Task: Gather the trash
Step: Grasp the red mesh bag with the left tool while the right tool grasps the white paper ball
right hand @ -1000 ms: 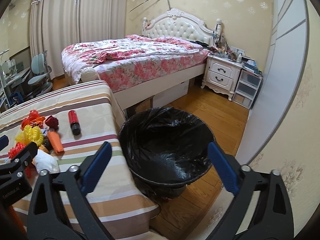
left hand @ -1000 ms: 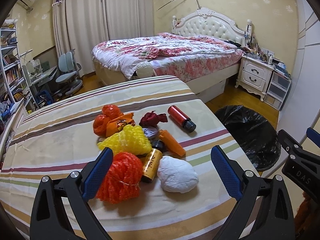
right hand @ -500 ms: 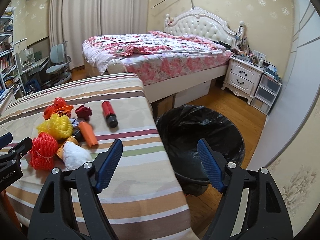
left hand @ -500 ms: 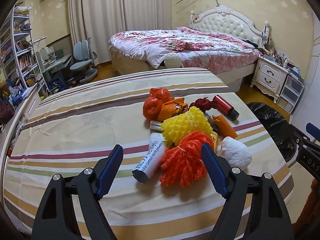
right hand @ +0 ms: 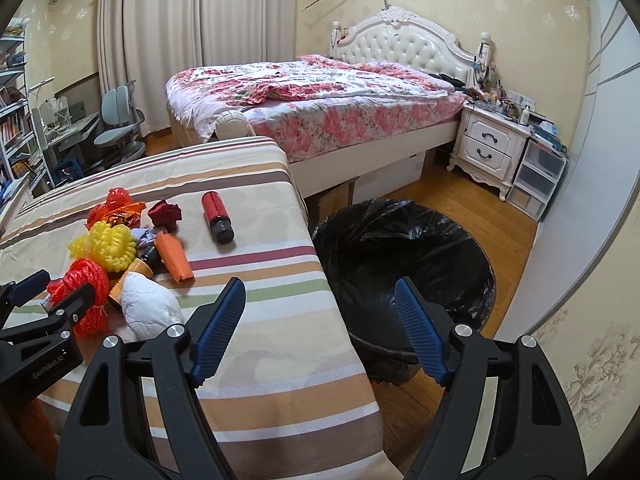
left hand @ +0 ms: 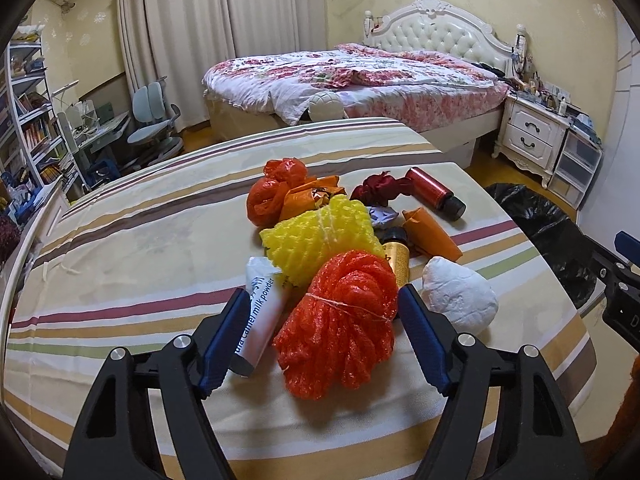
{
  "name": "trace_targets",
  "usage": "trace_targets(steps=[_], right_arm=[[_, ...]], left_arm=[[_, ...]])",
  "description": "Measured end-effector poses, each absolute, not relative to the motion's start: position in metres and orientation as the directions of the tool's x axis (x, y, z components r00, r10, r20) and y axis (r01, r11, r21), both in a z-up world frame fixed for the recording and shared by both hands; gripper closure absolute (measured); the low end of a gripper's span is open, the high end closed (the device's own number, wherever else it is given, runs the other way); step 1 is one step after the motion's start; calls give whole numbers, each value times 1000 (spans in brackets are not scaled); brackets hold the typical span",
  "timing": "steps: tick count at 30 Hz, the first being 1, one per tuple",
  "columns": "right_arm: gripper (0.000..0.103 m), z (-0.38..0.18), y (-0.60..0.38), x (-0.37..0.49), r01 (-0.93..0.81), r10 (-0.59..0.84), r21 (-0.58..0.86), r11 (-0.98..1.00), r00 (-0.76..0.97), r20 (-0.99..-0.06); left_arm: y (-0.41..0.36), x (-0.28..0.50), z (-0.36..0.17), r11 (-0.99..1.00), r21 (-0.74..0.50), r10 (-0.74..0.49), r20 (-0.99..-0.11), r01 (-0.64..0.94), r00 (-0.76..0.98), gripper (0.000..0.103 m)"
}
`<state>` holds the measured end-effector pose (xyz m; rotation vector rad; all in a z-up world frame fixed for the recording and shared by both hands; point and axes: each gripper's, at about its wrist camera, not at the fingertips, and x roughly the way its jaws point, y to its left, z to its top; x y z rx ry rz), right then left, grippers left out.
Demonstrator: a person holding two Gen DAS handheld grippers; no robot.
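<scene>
1. Left wrist view, far left: bare striped tablecloth; behind it a bookshelf and desk chair.
2. Left gripper: jaws spread and have just been closing. Between them lie a white sachet printed "camel milk powder" and an orange-red foam net bundle tied with a string. The left finger overlaps the sachet's near end; whether the pads press on either item I cannot tell.
3. Trash pile sits centre-right on the table. Behind the red bundle: a yellow foam net. Further back: an orange plastic bag and an orange wrapper.
4. Right of the yellow net: an amber bottle with a dark cap, an orange paper cone, and a grey-lilac scrap.
5. Back right of the pile: a dark red crumpled piece touching a red bottle lying on its side, black cap toward the table edge.
6. Near right: a white crumpled wad, just beside the right finger of the left gripper.
7. Right wrist view: right gripper, jaws spread with nothing between them, having just been closing. It hangs over the table's right edge, with the black-lined trash bin on the wooden floor just beside the table.
8. Background: bed with floral cover, white nightstand to its right.
</scene>
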<state>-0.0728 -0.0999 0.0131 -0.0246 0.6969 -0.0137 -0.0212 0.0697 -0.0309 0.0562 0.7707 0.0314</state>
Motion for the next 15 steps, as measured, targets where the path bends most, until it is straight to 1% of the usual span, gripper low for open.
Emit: trace_targets(steps=[2,4,7,10,15], right_arm=[[28,13,-106,-70,5,-19,-23,1000,761,-649],[28,12,-109,-69,4,-16,-19,1000,758,-653],[28,12,-107,-69,1,-12,-17,1000,756,-654],[28,12,-104,-68,-5,-10,-21,1000,755,-656],[28,12,-95,-68,-29,6,-23,999,755,-656]], left_arm=[[70,-21,-34,999,52,33,-703,4,710,35],[69,-21,-38,999,39,19,-715,13,698,43],[69,-22,-44,999,27,4,-730,23,683,49],[67,-26,-41,999,32,0,-718,33,696,53],[71,-33,-31,999,21,-10,-700,35,714,54]])
